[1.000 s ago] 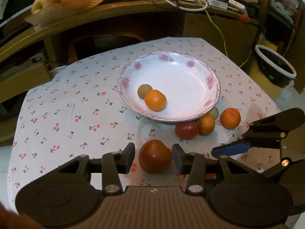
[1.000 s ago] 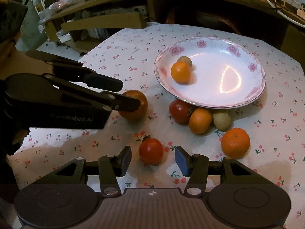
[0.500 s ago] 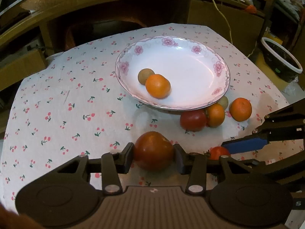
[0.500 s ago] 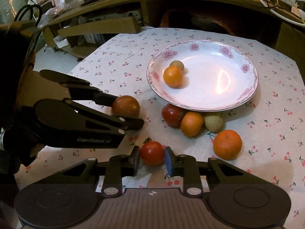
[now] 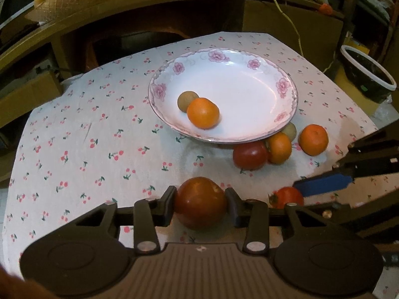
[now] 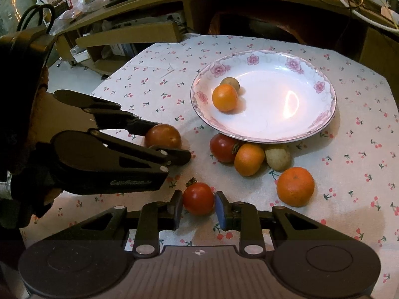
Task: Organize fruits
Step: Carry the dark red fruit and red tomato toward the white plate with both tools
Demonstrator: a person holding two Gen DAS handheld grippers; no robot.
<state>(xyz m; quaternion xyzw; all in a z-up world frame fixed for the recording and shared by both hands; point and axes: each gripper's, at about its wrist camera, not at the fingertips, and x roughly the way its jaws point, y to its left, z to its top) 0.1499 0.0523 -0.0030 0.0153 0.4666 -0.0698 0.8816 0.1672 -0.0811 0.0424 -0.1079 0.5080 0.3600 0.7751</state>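
Jaws of the left gripper (image 5: 200, 201) have just narrowed and pinch a large brownish-red tomato (image 5: 200, 201) at the plate's (image 6: 324, 122) seven o'clock. Right gripper (image 6: 198, 208) clamps a small red tomato (image 6: 198, 198) on the tablecloth (image 6: 159, 79), at the plate's six o'clock.

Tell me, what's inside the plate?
Inside the plate lie an orange and a small brownish fruit, touching. The orange hides part of that fruit. The rest is bare.
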